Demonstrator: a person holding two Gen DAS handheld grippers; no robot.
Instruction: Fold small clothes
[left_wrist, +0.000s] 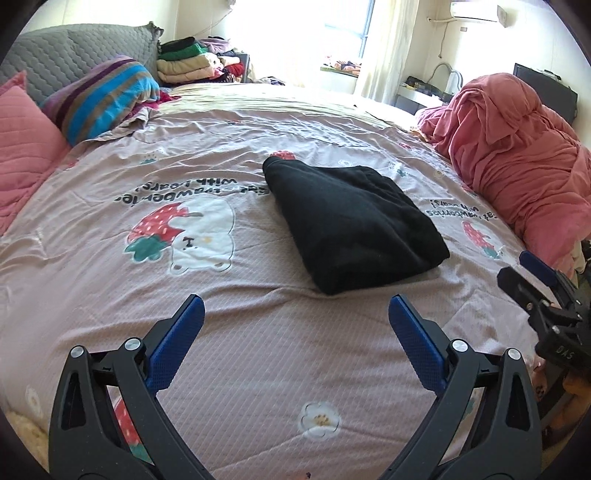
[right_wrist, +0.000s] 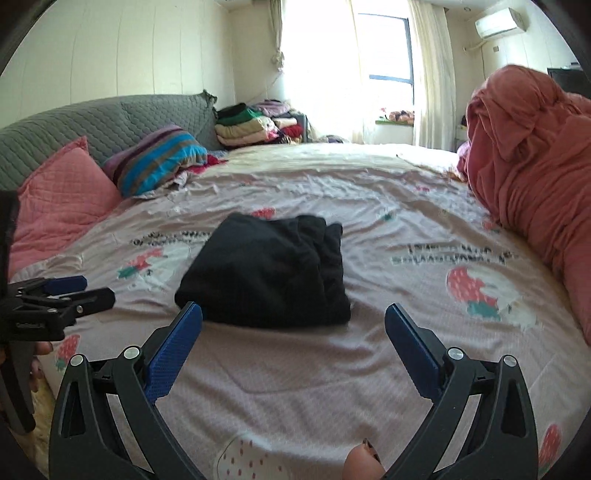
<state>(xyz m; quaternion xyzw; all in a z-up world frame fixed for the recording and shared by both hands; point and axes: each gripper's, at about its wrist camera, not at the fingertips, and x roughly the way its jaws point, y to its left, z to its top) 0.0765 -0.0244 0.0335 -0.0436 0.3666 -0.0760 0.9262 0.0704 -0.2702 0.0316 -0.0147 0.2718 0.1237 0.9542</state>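
Observation:
A black garment (left_wrist: 351, 221) lies folded into a compact bundle in the middle of the bed, and the right wrist view shows the same black garment (right_wrist: 269, 273) straight ahead. My left gripper (left_wrist: 295, 306) is open, hovering short of the bundle's near edge with nothing between its blue pads. My right gripper (right_wrist: 293, 314) is open too, just in front of the bundle and apart from it. The right gripper (left_wrist: 532, 273) also shows at the far right of the left wrist view. At the left edge of the right wrist view the left gripper (right_wrist: 85, 290) is seen.
The pinkish bedsheet (left_wrist: 240, 354) with strawberry and bear prints covers the bed. A heaped red-pink blanket (left_wrist: 517, 155) sits at the right, pink pillow (left_wrist: 26, 147) and striped pillow (left_wrist: 103, 96) at the left. Stacked clothes (left_wrist: 195, 62) lie at the back by the grey headboard (left_wrist: 74, 51).

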